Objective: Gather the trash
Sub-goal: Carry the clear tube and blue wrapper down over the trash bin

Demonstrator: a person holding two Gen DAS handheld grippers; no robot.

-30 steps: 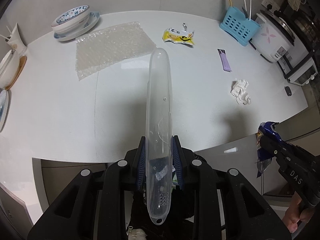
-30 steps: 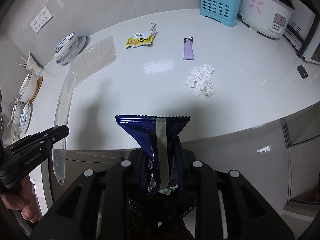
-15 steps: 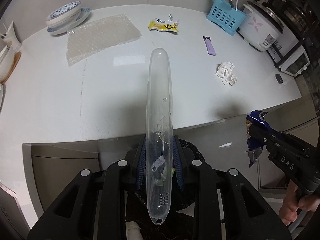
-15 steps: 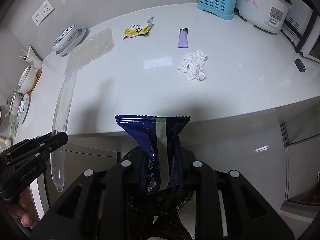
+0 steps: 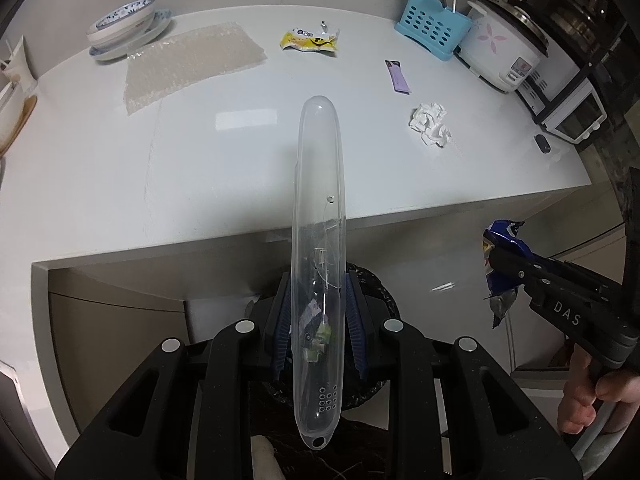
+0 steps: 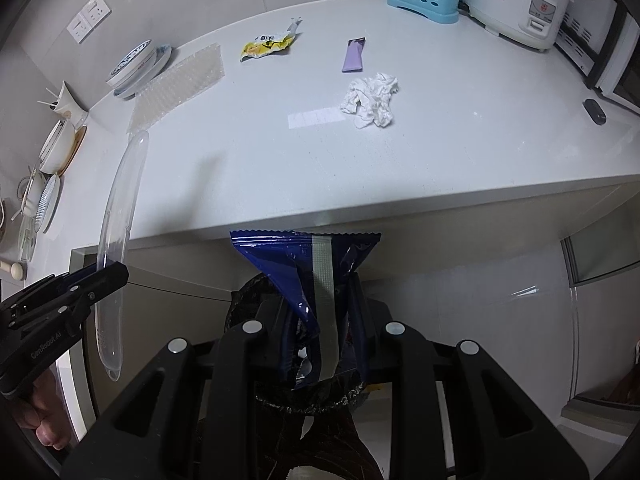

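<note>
a long clear plastic case [image 5: 318,240] is being clamped in the nearly closed left gripper [image 5: 318,312], and a blue wrapper [image 6: 316,280] is being pinched in the narrowly closed right gripper [image 6: 320,320], both past the front edge of the surface [image 6: 440,152], above a black-lined bin [image 6: 248,300]. if released off-centre, the long case is likely to be caught on the rim and tipped to the floor.

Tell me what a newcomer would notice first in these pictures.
A long clear plastic case clamped in the left gripper, and a crumpled blue snack wrapper clamped in the right gripper, both over a black-lined bin below the counter edge. On the white counter behind lies a crumpled white tissue.
</note>
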